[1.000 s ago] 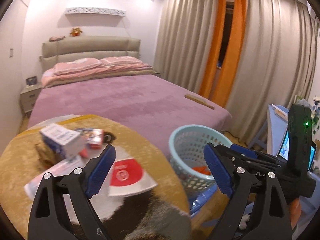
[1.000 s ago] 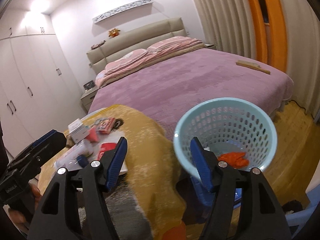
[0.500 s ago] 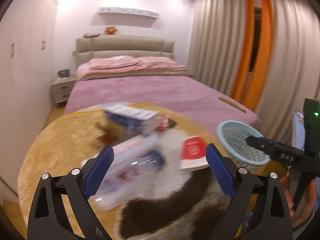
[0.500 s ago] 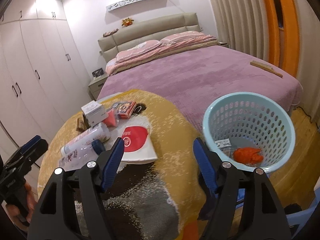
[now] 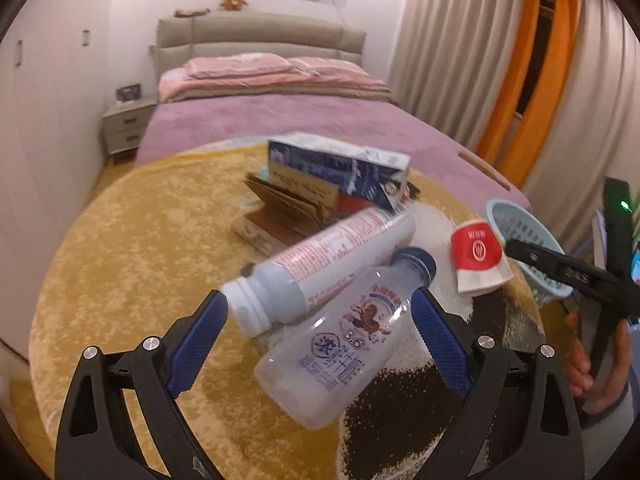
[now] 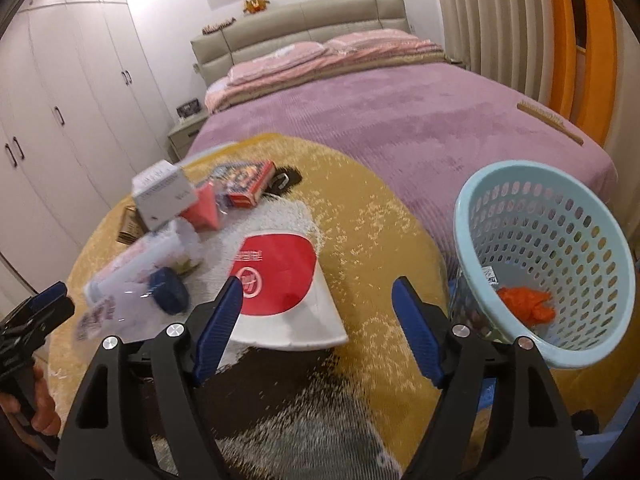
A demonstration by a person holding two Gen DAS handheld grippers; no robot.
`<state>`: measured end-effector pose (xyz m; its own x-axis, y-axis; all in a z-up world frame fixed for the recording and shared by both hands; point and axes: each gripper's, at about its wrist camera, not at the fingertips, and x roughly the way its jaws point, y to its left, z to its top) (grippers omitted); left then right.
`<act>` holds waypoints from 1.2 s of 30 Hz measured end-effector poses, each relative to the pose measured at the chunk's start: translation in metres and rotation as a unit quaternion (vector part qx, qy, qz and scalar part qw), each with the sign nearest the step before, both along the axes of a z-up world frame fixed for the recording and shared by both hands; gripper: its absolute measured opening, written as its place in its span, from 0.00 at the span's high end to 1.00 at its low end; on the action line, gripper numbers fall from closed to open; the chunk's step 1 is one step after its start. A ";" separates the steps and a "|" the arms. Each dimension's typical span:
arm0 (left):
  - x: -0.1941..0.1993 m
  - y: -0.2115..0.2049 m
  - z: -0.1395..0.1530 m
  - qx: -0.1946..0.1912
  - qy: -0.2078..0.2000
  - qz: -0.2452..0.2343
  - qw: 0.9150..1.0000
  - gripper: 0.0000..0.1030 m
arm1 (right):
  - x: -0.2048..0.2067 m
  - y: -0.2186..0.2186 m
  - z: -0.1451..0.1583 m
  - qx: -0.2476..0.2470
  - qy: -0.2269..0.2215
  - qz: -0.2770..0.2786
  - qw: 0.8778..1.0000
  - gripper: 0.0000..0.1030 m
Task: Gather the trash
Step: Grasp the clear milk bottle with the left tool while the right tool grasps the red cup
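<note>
A mustard-gold rug [image 6: 380, 216] with a dark brown patch, a pale blue perforated basket [image 6: 592, 354], purple bedspread [image 6: 420, 120].

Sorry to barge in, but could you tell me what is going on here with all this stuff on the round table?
A person is clearing trash off a round table with hand-held tongs in each hand. The left tongs are open around the clear bottle, pads not yet pressing it. The right tongs hang over the flattened red and white paper cup, jaws opening, nothing gripped. The light blue basket beside the table already holds an orange scrap.
</note>
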<state>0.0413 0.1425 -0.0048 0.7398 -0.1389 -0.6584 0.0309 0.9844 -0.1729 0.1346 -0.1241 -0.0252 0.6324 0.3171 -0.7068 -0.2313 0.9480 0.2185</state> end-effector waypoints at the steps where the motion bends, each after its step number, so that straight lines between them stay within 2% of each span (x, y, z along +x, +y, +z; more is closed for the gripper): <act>1: 0.000 -0.002 -0.002 -0.004 0.002 -0.010 1.000 0.13 | 0.003 0.001 -0.003 0.001 0.004 0.000 1.000 0.29; 4: 0.005 -0.009 -0.011 -0.010 0.019 -0.035 0.999 0.16 | 0.016 0.005 -0.014 0.003 0.022 0.002 1.000 0.29; 5: 0.005 -0.011 -0.014 -0.013 0.026 -0.045 0.999 0.19 | 0.018 0.005 -0.016 0.008 0.025 0.007 1.000 0.26; 12: 0.001 -0.033 -0.024 -0.018 0.059 -0.091 0.994 0.20 | 0.027 0.021 -0.021 0.014 0.042 0.040 0.998 0.23; 16: 0.002 -0.050 -0.028 0.006 0.071 -0.106 0.992 0.18 | 0.029 0.033 -0.021 0.000 0.043 0.054 0.998 0.24; 20: 0.009 -0.059 -0.037 0.024 0.089 -0.102 0.990 0.18 | 0.024 0.037 -0.019 0.004 0.035 0.077 0.996 0.43; 23: 0.013 -0.062 -0.042 0.029 0.097 -0.101 0.990 0.18 | 0.020 0.037 -0.017 0.009 0.024 0.083 0.996 0.53; 31: 0.020 -0.079 -0.048 0.072 0.115 -0.084 0.987 0.21 | 0.013 0.029 -0.011 0.029 0.006 0.081 0.996 0.61; 34: 0.018 -0.087 -0.048 0.105 0.114 -0.076 0.985 0.30 | 0.012 0.024 -0.010 0.040 0.006 0.082 0.996 0.62; 36: 0.016 -0.088 -0.045 0.094 0.113 -0.078 0.986 0.42 | 0.011 0.021 -0.011 0.045 0.009 0.082 0.996 0.62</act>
<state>0.0575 0.0544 -0.0495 0.5512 -0.0990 -0.8285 0.1666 0.9860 -0.0070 0.1452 -0.1036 -0.0358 0.5550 0.4769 -0.6816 -0.3760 0.8747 0.3059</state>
